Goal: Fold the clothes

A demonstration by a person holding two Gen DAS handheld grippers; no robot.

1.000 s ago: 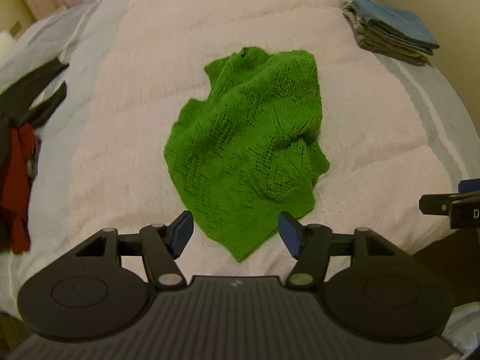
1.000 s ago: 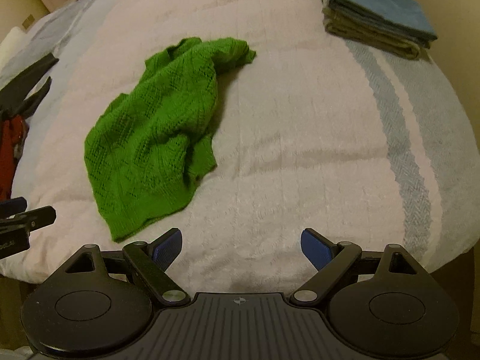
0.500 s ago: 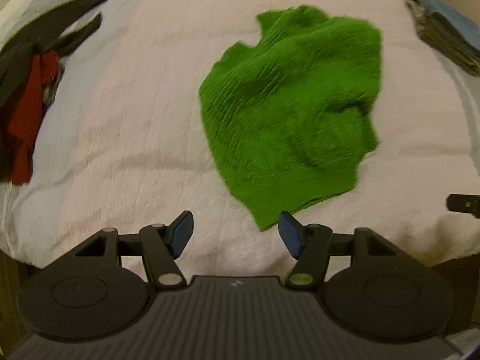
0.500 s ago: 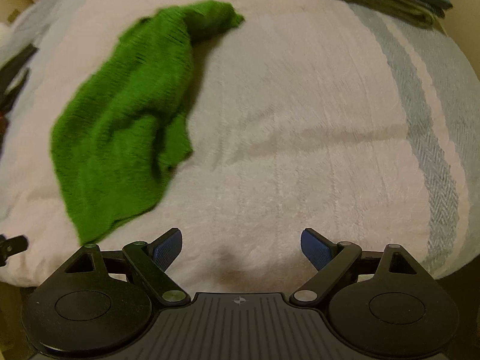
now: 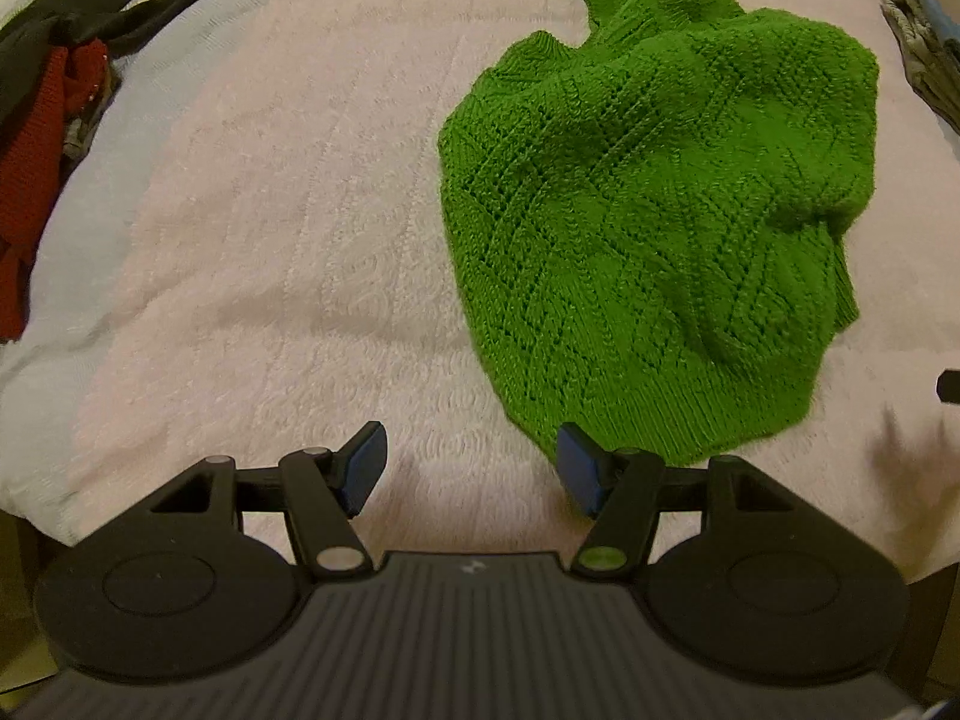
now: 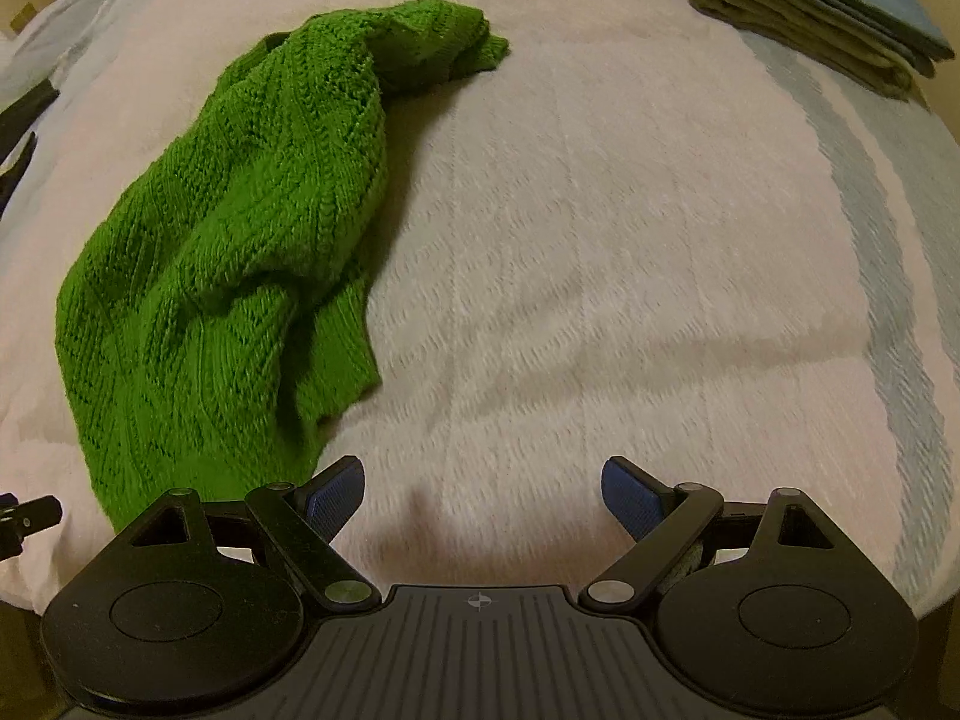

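Both tools, left tool [image 5: 470, 468] and right tool [image 6: 483, 495], spread wide beside green sweater [image 5: 654, 210]

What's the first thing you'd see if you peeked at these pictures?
A bright green knitted sweater lies crumpled on the pale pink blanket, just past the open left tool. Folded blue and olive clothes are stacked at the bed's far right corner.

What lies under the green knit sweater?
The green knit sweater lies crumpled on the pink blanket, which shows all around it. Anything beneath its folds is covered.
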